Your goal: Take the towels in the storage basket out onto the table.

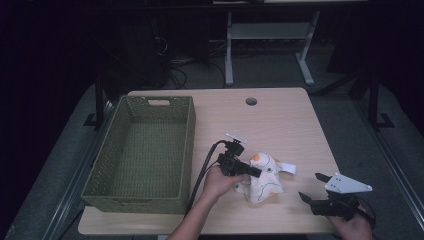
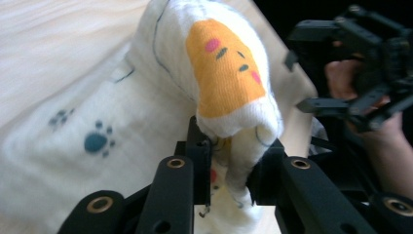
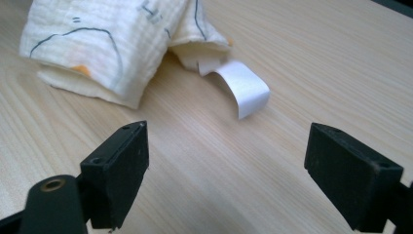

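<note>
A soft white cloth (image 1: 264,181) with an orange face patch, blue paw prints and a white label (image 1: 287,168) lies bunched on the wooden table (image 1: 280,122), right of centre. My left gripper (image 1: 256,172) comes at it from the left, and its jaws pinch a fold just under the orange patch. In the left gripper view the fold of the cloth (image 2: 146,97) is squeezed between the pads of this gripper (image 2: 231,168). My right gripper (image 1: 310,185) stands open near the table's front right corner and points at the cloth (image 3: 97,44) and its label (image 3: 246,87). Nothing sits between the wide jaws of that gripper (image 3: 226,161).
A deep green woven basket (image 1: 190,135) takes up the left part of the table, its inside bare. A round cable hole (image 1: 251,101) sits near the far edge. Dark floor, cables and a desk frame lie beyond. My right gripper (image 2: 296,82) shows open behind the cloth.
</note>
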The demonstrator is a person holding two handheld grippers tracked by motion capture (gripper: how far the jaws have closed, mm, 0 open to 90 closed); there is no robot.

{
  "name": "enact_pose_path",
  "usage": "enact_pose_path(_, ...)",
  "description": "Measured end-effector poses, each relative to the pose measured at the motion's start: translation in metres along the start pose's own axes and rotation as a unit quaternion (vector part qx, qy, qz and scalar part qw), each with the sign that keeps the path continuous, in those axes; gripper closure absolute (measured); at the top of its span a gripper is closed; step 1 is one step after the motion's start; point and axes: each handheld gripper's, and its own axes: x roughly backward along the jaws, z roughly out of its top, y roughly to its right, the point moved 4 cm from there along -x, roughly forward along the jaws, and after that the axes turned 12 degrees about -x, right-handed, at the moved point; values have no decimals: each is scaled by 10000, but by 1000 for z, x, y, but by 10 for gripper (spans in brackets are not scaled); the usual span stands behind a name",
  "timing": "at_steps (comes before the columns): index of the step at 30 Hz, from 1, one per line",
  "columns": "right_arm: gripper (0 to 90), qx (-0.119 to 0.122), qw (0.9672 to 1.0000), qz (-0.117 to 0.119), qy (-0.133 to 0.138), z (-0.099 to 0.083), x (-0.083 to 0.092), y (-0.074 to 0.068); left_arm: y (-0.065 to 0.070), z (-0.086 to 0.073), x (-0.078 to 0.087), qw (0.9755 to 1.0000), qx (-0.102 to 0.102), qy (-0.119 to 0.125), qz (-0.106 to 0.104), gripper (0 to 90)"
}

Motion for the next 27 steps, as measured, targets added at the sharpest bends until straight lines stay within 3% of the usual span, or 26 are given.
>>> enact_pose_path(6,160,163,9998,19,-122,0,-6,-4,-4,-7,9,9995,56,-10,316,561)
enact_pose_path(11,160,135,9998,23,-124,0,-7,-6,1,-6,17,9990,8,123,427,470)
enact_pose_path(14,160,146,9998,23,-115,0,-6,-6,4,-5,25,9984,-68,168,541,460)
enact_pose_path(19,160,173,9998,32,-115,0,-7,-6,18,-2,36,9985,-213,295,414,478)
enact_pose_path(27,160,227,9997,69,-103,0,-7,-8,22,-6,34,9987,-267,240,374,500)
